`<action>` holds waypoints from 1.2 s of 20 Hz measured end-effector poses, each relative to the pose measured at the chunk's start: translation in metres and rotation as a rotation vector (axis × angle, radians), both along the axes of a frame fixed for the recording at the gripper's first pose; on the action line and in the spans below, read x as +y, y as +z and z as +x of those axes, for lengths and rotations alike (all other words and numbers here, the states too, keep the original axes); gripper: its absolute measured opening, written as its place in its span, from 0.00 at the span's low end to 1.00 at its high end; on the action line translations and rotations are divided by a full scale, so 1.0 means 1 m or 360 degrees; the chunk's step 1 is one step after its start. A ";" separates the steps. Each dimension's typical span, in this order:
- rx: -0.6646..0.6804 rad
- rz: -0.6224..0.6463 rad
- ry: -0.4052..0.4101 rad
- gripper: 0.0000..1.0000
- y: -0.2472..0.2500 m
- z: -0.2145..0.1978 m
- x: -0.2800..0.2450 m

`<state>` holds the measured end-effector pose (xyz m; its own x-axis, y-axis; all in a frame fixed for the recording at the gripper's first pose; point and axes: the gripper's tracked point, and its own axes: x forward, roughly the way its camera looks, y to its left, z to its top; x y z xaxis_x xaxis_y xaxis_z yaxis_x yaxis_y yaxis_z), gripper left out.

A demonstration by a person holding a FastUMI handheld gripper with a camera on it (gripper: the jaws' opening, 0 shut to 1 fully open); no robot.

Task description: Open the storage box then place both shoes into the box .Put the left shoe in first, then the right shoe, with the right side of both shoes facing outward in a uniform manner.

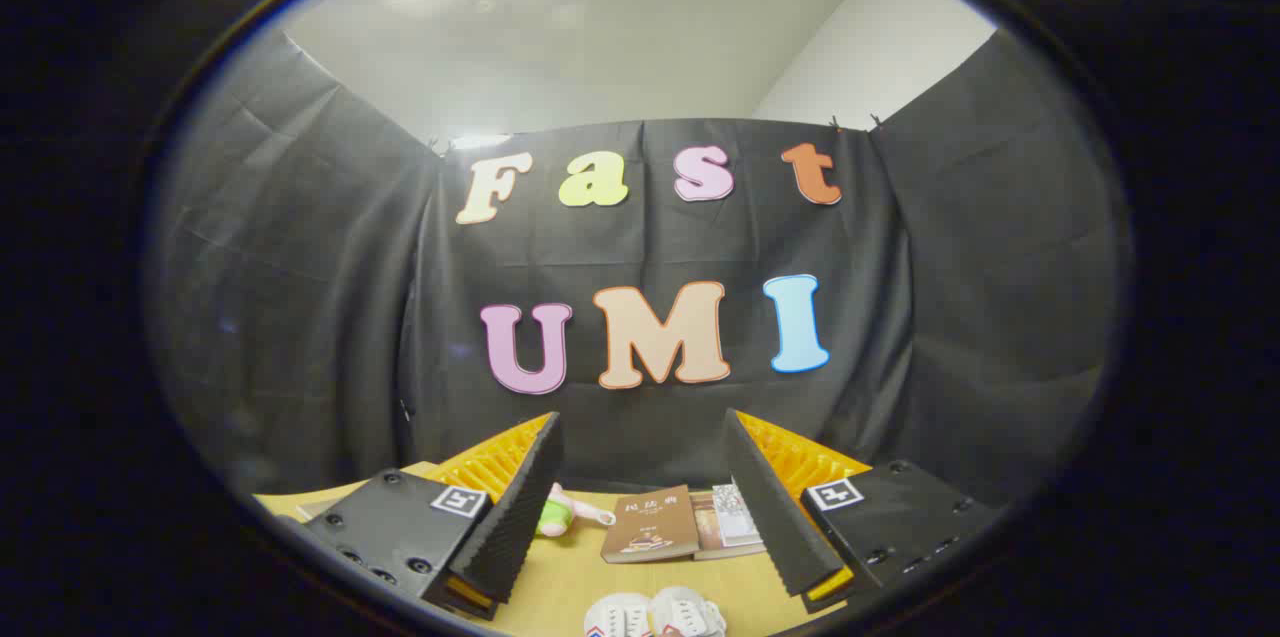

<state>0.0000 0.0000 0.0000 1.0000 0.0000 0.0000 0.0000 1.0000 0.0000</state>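
Note:
My gripper [640, 477] is held high above the table, its two fingers [515, 507] spread wide apart with nothing between them. Down between the fingers, close under me, the toes of two white shoes [655, 614] lie side by side on the wooden table [570, 577]; their backs are cut off from sight.
Beyond the shoes, a brown book [650, 524] lies on the table with another book or two [730, 520] beside it. A small pink and green toy [565, 512] lies next to my left finger. The black cloth wall [650, 247] closes the back.

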 end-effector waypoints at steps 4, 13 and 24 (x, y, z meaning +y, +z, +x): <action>-0.0012 -0.0017 -0.0003 0.99 0.001 -0.001 -0.002; -0.0012 -0.0062 0.0029 0.99 0.002 -0.004 0.004; 0.0112 0.0165 0.0118 0.99 -0.023 -0.016 0.022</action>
<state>-0.0164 0.0223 -0.0227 0.9948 0.0778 -0.0663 -0.0705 0.9919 0.1061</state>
